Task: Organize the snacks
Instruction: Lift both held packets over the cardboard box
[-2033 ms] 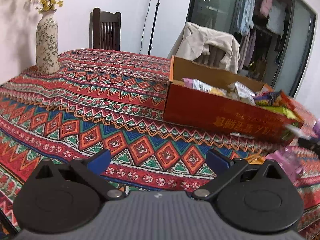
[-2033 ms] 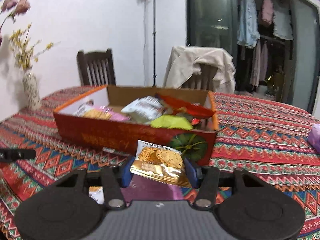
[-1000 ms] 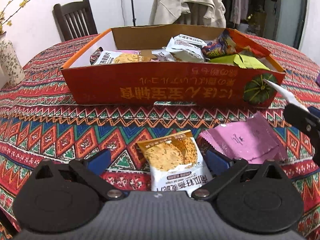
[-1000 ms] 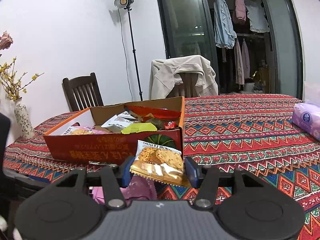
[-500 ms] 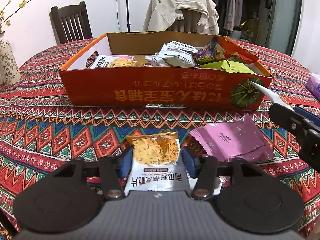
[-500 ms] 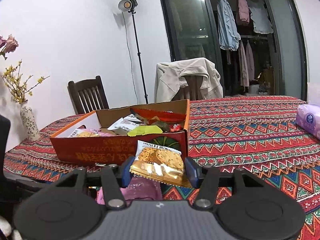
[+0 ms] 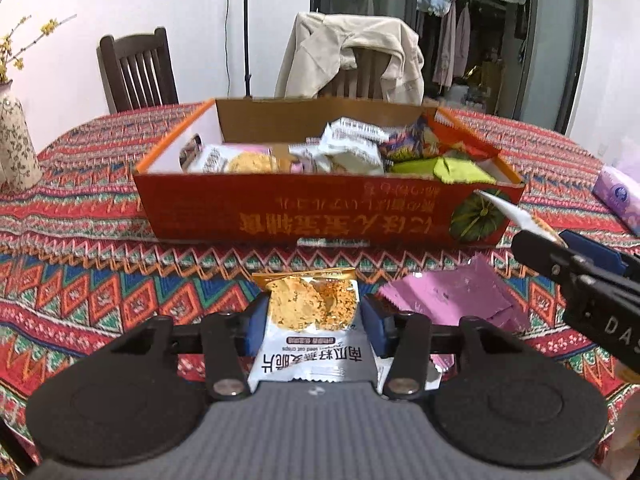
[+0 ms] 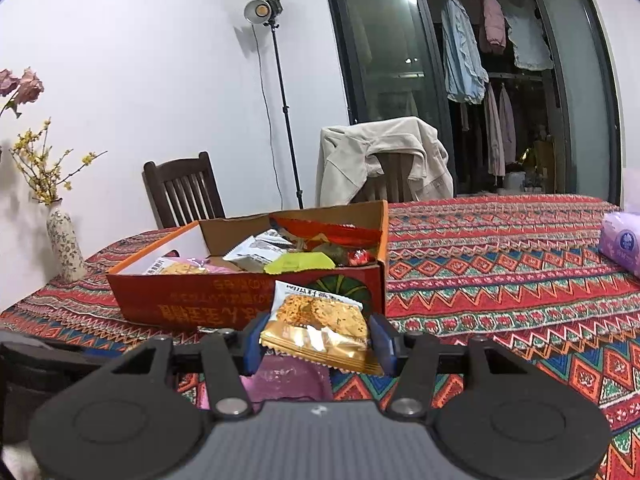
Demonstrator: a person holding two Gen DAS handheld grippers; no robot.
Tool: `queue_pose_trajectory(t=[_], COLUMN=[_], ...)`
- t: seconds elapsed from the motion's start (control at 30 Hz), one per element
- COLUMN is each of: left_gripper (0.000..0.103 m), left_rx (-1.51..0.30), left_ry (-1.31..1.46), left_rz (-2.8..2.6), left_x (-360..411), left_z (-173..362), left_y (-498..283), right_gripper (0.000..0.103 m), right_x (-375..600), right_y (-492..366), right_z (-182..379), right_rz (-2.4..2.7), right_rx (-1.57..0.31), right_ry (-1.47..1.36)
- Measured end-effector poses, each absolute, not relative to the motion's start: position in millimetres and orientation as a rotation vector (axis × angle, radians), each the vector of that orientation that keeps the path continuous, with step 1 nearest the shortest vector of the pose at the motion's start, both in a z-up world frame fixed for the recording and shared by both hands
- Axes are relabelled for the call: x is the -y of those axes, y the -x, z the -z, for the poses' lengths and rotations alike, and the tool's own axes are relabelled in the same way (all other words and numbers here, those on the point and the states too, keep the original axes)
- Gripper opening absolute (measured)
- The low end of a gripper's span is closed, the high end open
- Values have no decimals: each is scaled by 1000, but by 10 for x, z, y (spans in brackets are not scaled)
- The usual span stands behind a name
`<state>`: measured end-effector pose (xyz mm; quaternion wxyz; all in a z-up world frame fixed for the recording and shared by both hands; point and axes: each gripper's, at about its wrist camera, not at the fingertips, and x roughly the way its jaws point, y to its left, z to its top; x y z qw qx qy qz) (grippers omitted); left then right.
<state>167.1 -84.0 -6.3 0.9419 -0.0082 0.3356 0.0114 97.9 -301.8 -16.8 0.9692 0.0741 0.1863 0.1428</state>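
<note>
Between the blue pads of the left gripper (image 7: 313, 322) sits a white-and-orange cracker packet (image 7: 312, 328), pinched from both sides and held flat, low over the patterned tablecloth (image 7: 80, 280), with its printed end toward the camera. Just to its right on the cloth lie pink sachets (image 7: 452, 296). The right gripper (image 8: 318, 338) is likewise closed on a second cracker packet (image 8: 320, 320), gold at its near end, held above the cloth and tilted slightly down to the right; in the left wrist view this gripper reaches in from the right edge with the packet's white end sticking out toward the box corner. Beyond both stands the open orange cardboard box (image 7: 328, 208), long side facing the grippers, a pumpkin printed at its right end. Inside it are a cracker packet at the left, white wrappers in the middle, a lime-green packet (image 7: 448, 170) and red wrappers at the right. A purple tissue pack (image 8: 622, 244) lies well apart on the right, and a floral vase (image 8: 66, 246) stands at the table's left edge.
</note>
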Motion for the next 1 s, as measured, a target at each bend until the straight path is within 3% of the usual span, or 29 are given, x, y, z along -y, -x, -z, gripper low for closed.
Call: queue_pose_trajectory(t=[0.5, 1.0], left_gripper=[51, 51], left_rx=[-511, -373], left_ry=[27, 46], left_rz=[13, 14], left_x=[613, 429], left_z=[-432, -841], left_y=[-1696, -2152], right_gripper=[53, 53], right_x=[2737, 2377], right_y=[-993, -1599], right_z=[-359, -693], right_rz=[-292, -248], right_rx=[-282, -257], right_ry=[-28, 2])
